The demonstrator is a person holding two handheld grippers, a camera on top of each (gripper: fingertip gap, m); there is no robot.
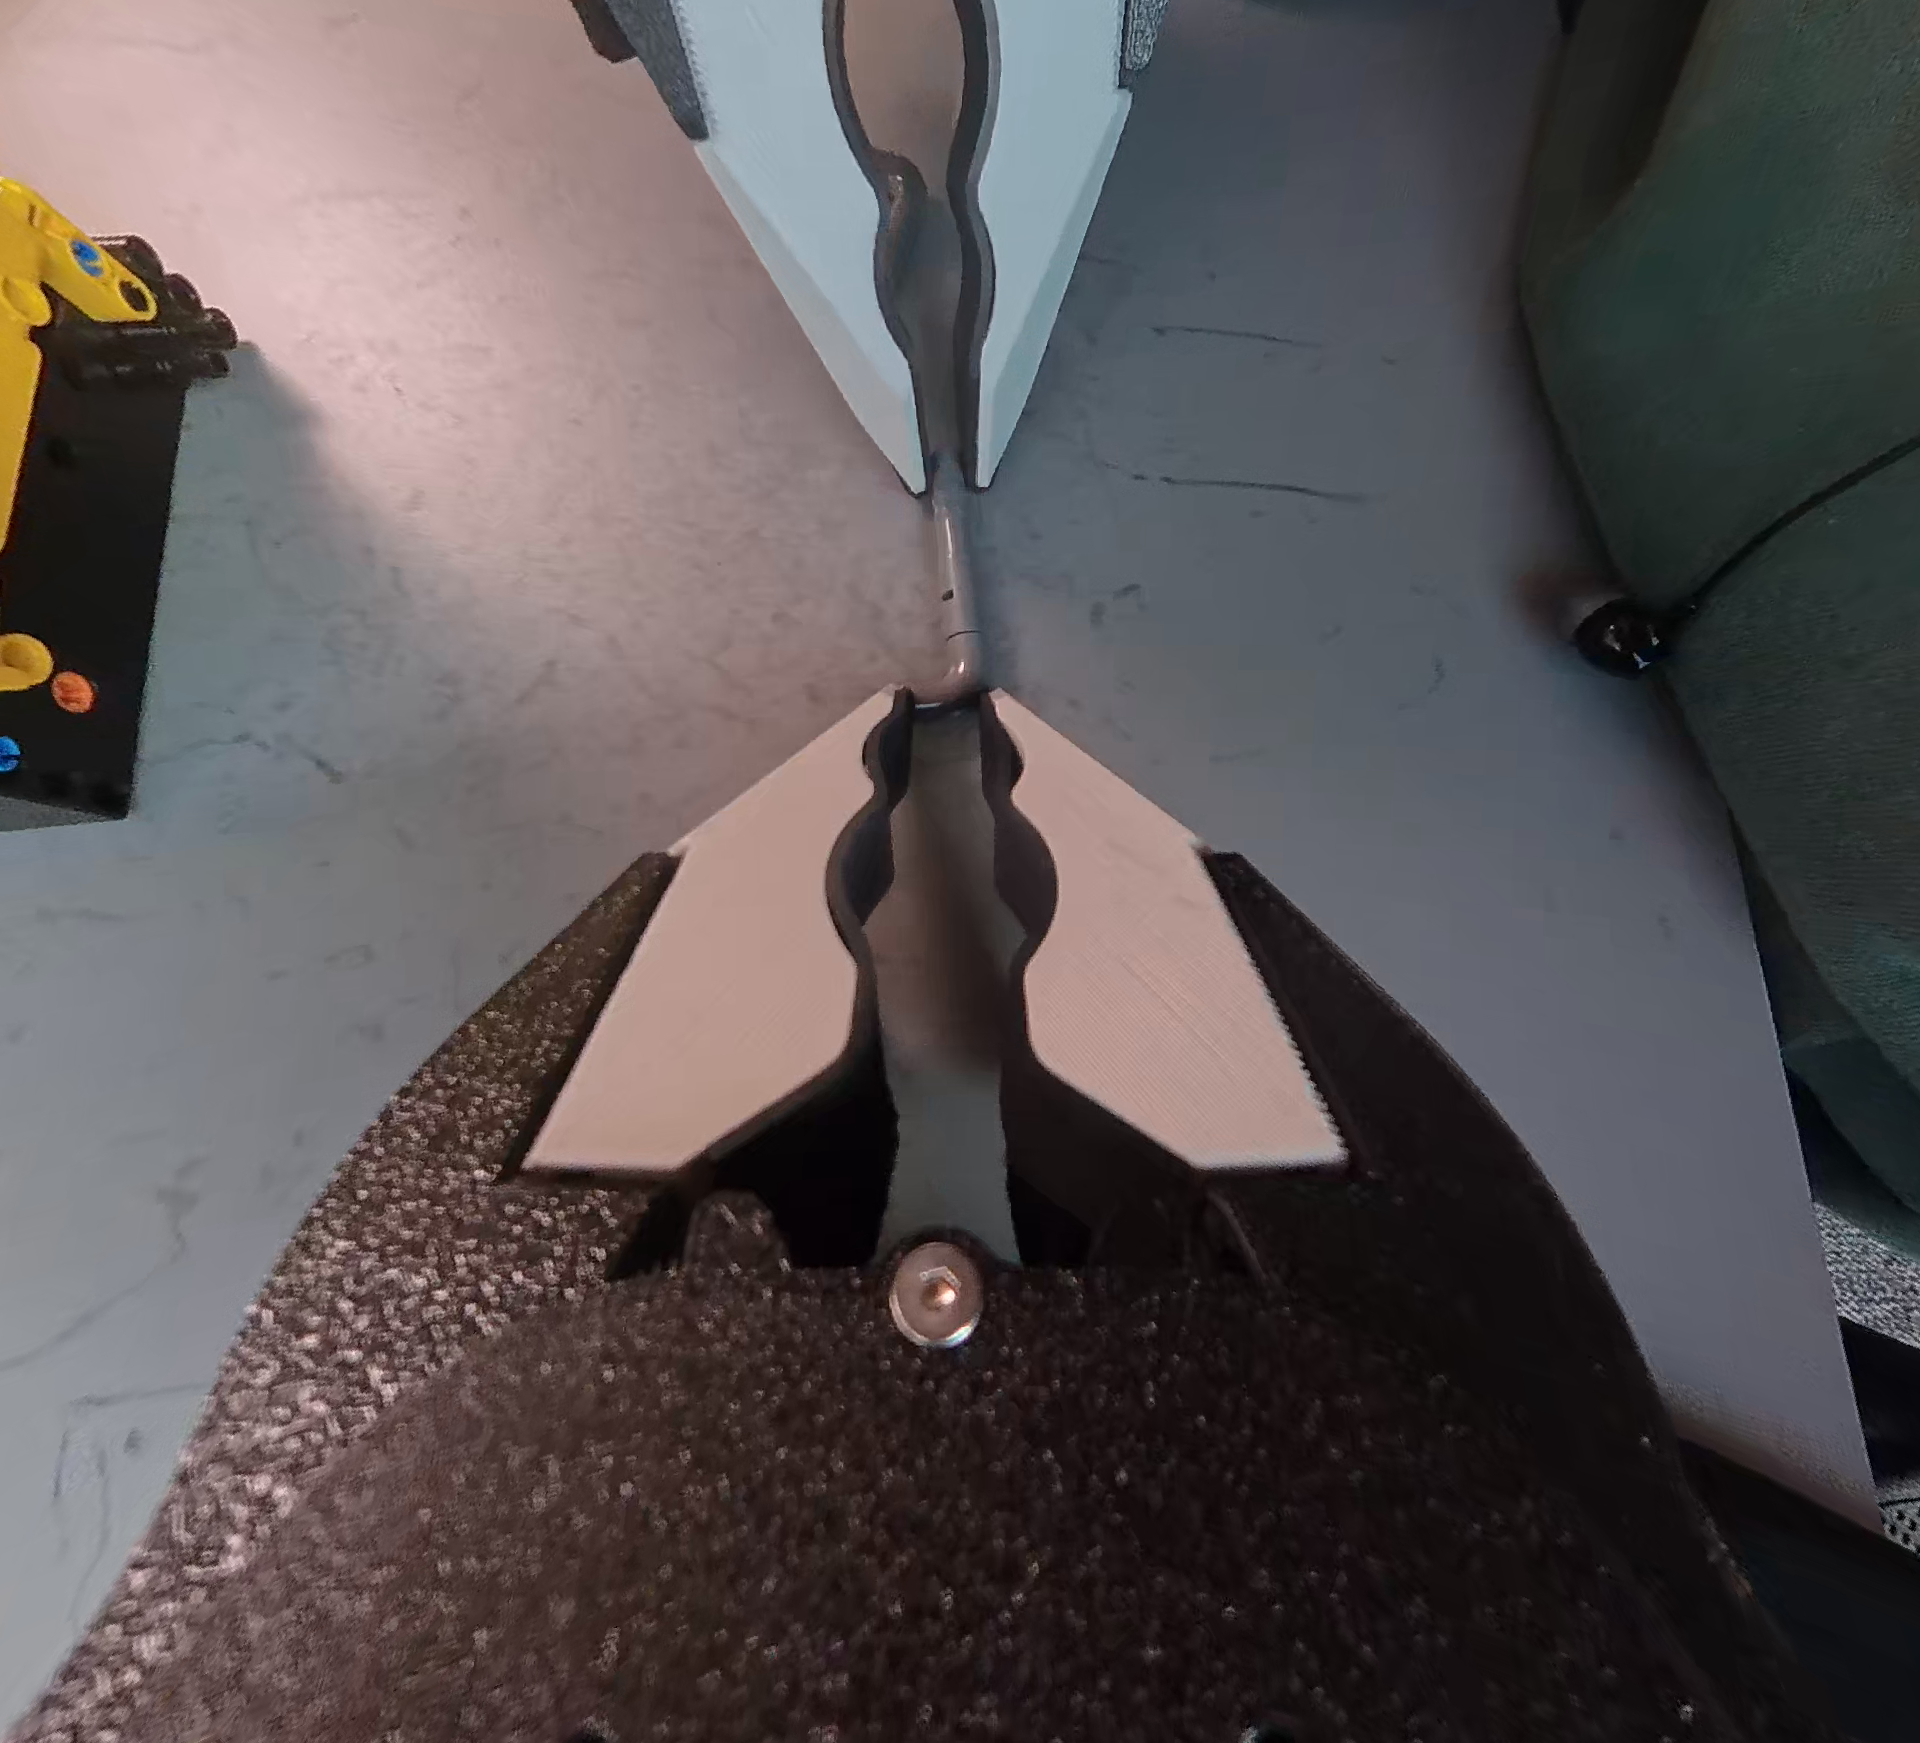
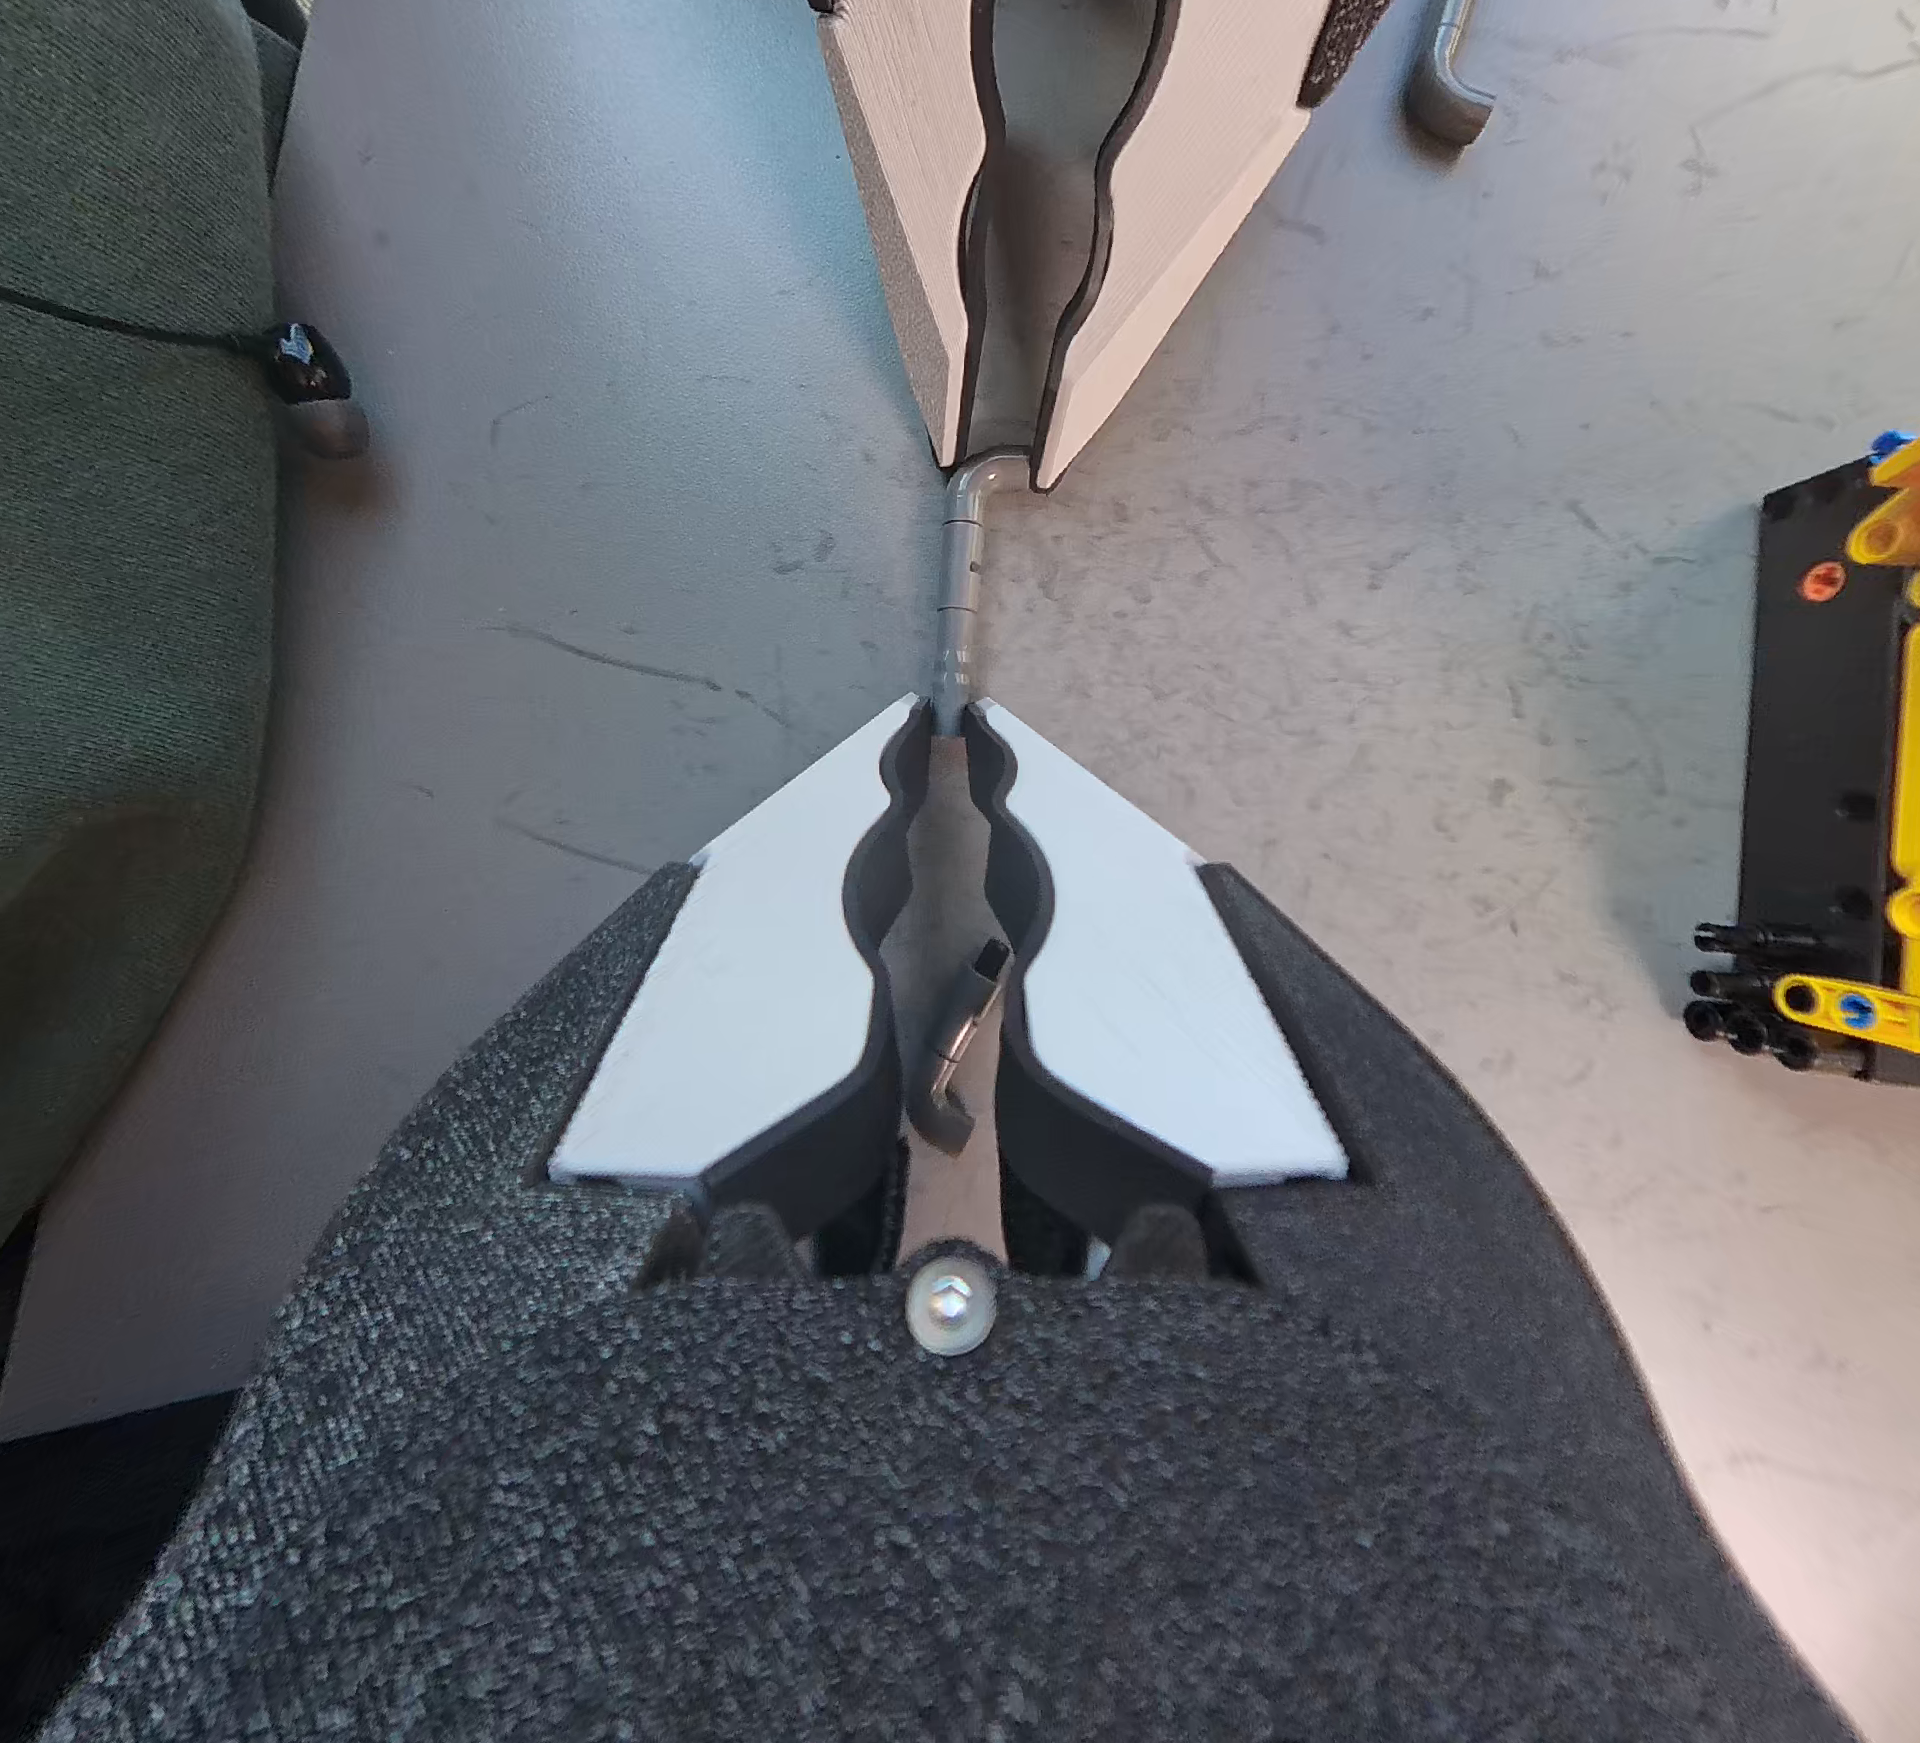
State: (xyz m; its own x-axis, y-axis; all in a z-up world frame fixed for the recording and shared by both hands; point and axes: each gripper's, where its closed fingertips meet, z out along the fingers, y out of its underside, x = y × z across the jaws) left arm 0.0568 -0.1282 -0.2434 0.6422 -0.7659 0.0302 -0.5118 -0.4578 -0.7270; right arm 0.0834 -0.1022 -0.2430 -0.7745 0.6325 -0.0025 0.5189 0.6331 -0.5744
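Grippers, left (image 1: 943, 701) and right (image 2: 945, 719), pinch grey pin (image 2: 958, 587)

Both wrist cams are looking steeply down at the table (image 1: 416, 135), v. close, facing each other head-on. Each is seeing the opposite gripper at frame top; both are sharing the grey rod (image 1: 958, 571) and toy block (yellow/black) (image 2: 1839, 758).

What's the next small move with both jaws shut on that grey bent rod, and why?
Probably open the left gripper: the right gripper already pinches the straight end of the grey bent rod, so one grip looks enough, and the rod hangs above the table.
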